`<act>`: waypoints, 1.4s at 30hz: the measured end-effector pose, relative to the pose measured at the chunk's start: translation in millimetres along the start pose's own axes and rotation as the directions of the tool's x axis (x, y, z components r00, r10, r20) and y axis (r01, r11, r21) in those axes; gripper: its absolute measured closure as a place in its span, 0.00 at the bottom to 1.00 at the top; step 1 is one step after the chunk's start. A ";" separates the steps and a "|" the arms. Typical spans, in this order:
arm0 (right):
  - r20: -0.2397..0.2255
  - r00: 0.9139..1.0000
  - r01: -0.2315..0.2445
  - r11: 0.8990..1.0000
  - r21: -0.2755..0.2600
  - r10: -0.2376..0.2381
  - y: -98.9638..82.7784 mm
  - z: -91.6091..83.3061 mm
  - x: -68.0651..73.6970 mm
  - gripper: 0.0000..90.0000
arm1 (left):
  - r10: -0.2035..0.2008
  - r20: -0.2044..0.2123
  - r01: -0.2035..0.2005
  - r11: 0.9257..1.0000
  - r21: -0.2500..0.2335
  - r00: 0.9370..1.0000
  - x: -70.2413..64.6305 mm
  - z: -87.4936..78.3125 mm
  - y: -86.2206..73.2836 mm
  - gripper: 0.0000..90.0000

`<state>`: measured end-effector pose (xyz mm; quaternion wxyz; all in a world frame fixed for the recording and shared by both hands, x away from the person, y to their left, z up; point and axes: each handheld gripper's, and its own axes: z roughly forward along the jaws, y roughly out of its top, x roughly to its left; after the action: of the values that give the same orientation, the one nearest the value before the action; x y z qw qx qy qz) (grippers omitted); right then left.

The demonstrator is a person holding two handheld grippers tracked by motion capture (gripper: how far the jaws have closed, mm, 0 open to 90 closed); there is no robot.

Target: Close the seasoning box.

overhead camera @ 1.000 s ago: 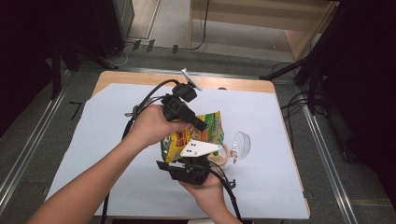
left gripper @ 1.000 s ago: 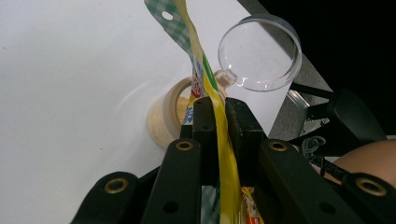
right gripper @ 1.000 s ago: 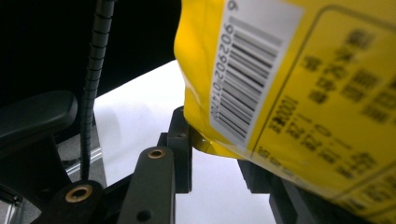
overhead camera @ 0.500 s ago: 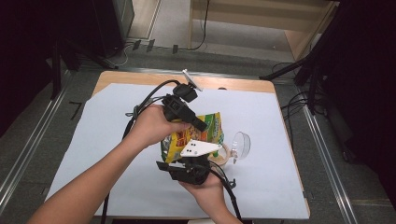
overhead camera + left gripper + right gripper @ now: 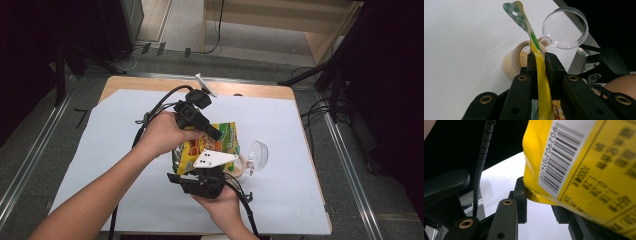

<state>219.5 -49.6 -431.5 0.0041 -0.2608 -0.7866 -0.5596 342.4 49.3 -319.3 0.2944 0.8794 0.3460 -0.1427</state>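
A yellow snack bag (image 5: 190,150) is held up over the white sheet between both grippers. My left gripper (image 5: 215,134) comes from above and is shut on the bag's upper edge; in the left gripper view the jaws (image 5: 539,58) pinch the thin yellow film (image 5: 534,37). From the near side, my right gripper (image 5: 196,170) is shut on the bag's lower end. Its own view (image 5: 540,200) has the barcode side of the bag (image 5: 579,157) between the jaws. Just right of the bag stands a small jar (image 5: 241,167) of beige granules (image 5: 512,62), its clear hinged lid (image 5: 258,155) (image 5: 565,27) flipped open.
A white sheet (image 5: 110,150) covers the wooden table (image 5: 150,82). Black cables trail from both grippers toward the near edge. Metal rails and dark stands flank the table on both sides.
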 end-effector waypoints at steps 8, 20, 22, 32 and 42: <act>0.008 1.000 -0.004 1.000 -0.003 0.004 -1.6 0.4 -2.4 0.78 | 0.012 -0.002 -0.012 1.000 0.003 1.000 -4.3 0.7 1.9 0.92; 0.008 1.000 -0.013 1.000 -0.007 0.013 -2.2 0.5 -2.1 0.78 | 0.009 0.018 -0.009 1.000 0.006 1.000 -0.7 2.8 2.2 0.92; 0.011 1.000 -0.012 1.000 -0.008 0.012 -2.1 0.8 -1.6 0.78 | 0.007 0.022 -0.008 1.000 0.007 1.000 -1.1 2.0 2.2 0.92; 0.010 1.000 -0.013 1.000 0.001 0.013 -2.0 1.4 -0.4 0.79 | 0.006 0.027 -0.006 1.000 -0.004 1.000 -1.1 1.7 -0.2 0.92; 0.007 1.000 -0.009 1.000 -0.003 0.009 -1.8 1.1 0.5 0.79 | 0.000 0.047 0.000 1.000 -0.006 0.999 1.2 1.2 0.0 0.93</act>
<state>218.6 -48.9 -433.3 0.0034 -0.2664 -0.7847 -0.5597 343.3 49.1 -320.9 0.3053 0.8748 0.3393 -0.1623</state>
